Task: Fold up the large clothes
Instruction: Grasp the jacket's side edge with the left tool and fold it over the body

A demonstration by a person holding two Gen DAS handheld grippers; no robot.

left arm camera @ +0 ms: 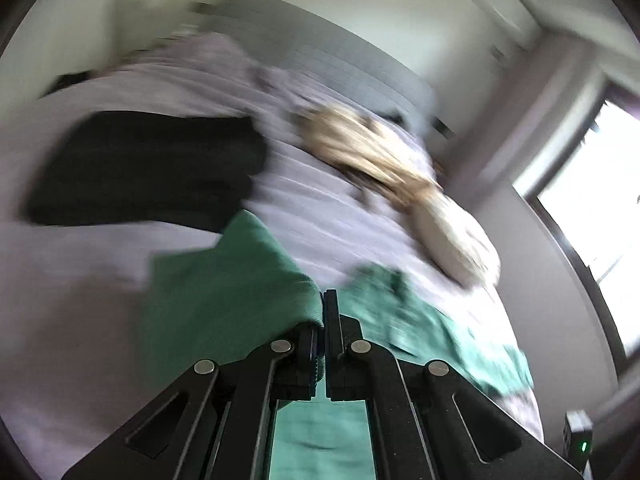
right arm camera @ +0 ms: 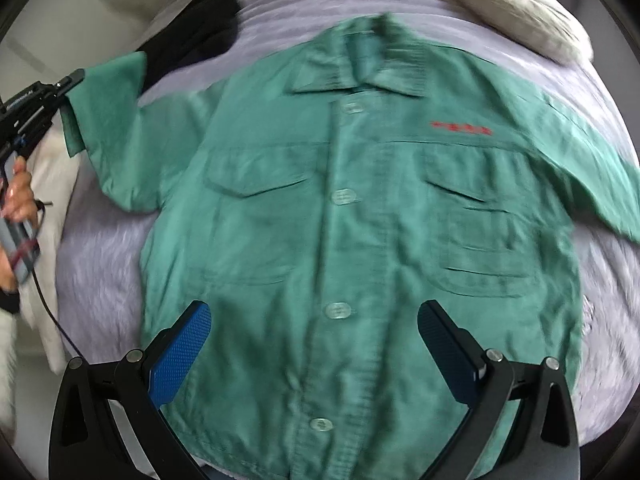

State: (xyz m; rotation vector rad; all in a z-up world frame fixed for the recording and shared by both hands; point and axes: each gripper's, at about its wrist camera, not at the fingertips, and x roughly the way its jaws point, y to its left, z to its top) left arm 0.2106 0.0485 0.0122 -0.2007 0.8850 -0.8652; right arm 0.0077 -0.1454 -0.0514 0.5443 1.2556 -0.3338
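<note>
My left fingers (left arm camera: 323,312) are clamped on the sleeve hem of the green shirt (right arm camera: 352,240), lifting that sleeve (right arm camera: 108,92) off the bed (right arm camera: 104,256); my right fingers (right arm camera: 314,344) are spread wide, nothing between them, hovering over the shirt's lower front; shirt lies face up, buttoned, flat on the lilac bedcover; black garment (left arm camera: 152,168) and beige garment (left arm camera: 400,184) lie beyond it.

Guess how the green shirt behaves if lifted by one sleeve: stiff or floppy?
Probably floppy: the green shirt lies flat with soft wrinkles on the bed cover. Its sleeve, pinched in the left gripper, bends upward rather than holding shape. Likely light, so the body should trail and drag behind.
</note>
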